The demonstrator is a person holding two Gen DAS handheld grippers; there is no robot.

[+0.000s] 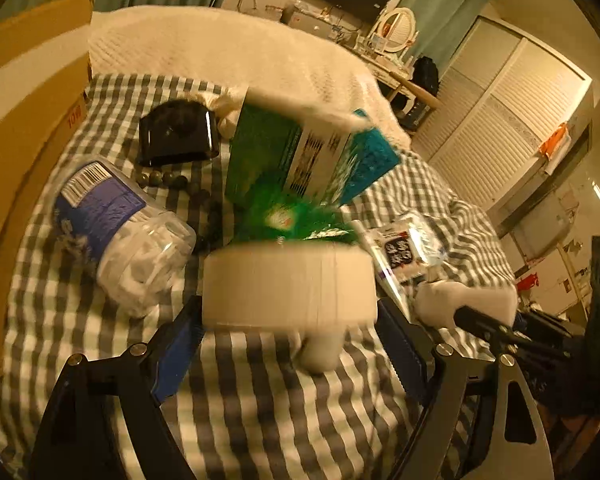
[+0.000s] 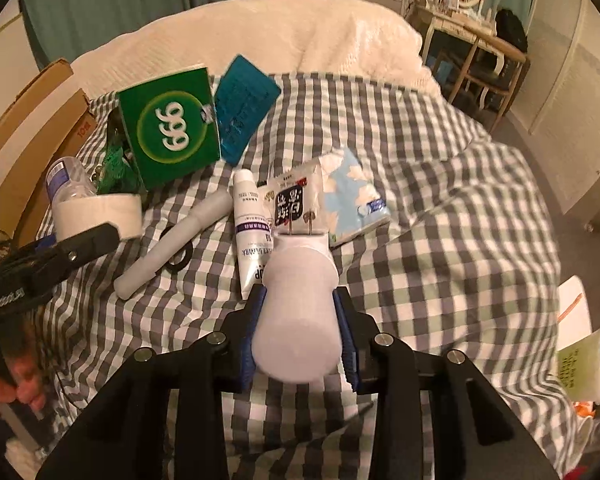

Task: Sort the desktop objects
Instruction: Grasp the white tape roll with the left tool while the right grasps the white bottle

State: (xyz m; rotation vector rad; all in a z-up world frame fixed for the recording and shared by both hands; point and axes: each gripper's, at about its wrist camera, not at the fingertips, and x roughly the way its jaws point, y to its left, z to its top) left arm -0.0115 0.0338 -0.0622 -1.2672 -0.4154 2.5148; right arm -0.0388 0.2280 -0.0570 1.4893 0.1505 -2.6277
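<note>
Bedroom, warm lamplight; work surface is a bed under a grey-and-white checked cover (image 2: pixel 440 184), cream blanket (image 2: pixel 260 36) bunched at the far end, green curtains behind, cardboard box (image 1: pixel 24 128) along the left edge.

Left gripper (image 1: pixel 288 320): jaws stand wide, blue pads pressed against either side of a roll of white tape (image 1: pixel 288 286), which is held clear of the cover. Same roll shows in the right wrist view at far left, in front of the clutter.

Right gripper (image 2: pixel 298 332): jaws narrow, closed on a white plug adapter (image 2: pixel 298 304); two metal prongs point away from the camera. Adapter sits lengthwise between the pads.

Clutter on the cover:
- green box marked 999 (image 2: pixel 172 128), tilted, with a teal card (image 2: pixel 242 106) leaning just beside it
- clear plastic bottle with a blue label (image 1: pixel 116 232), lying on its side, left of the tape
- black glossy case (image 1: pixel 178 134) near the blanket, string of dark beads (image 1: pixel 168 180) in front of it
- green packet (image 1: pixel 292 216) behind the tape, blurred
- white tube with purple band (image 2: pixel 250 224), pale cylinder (image 2: pixel 172 240) lying across a black ring
- small snack sachet (image 2: pixel 294 196) resting partly on a pale blue tissue pack (image 2: pixel 356 200)

Person's fingers (image 2: pixel 8 388) visible at lower left of the right wrist view, on the left gripper's handle.
</note>
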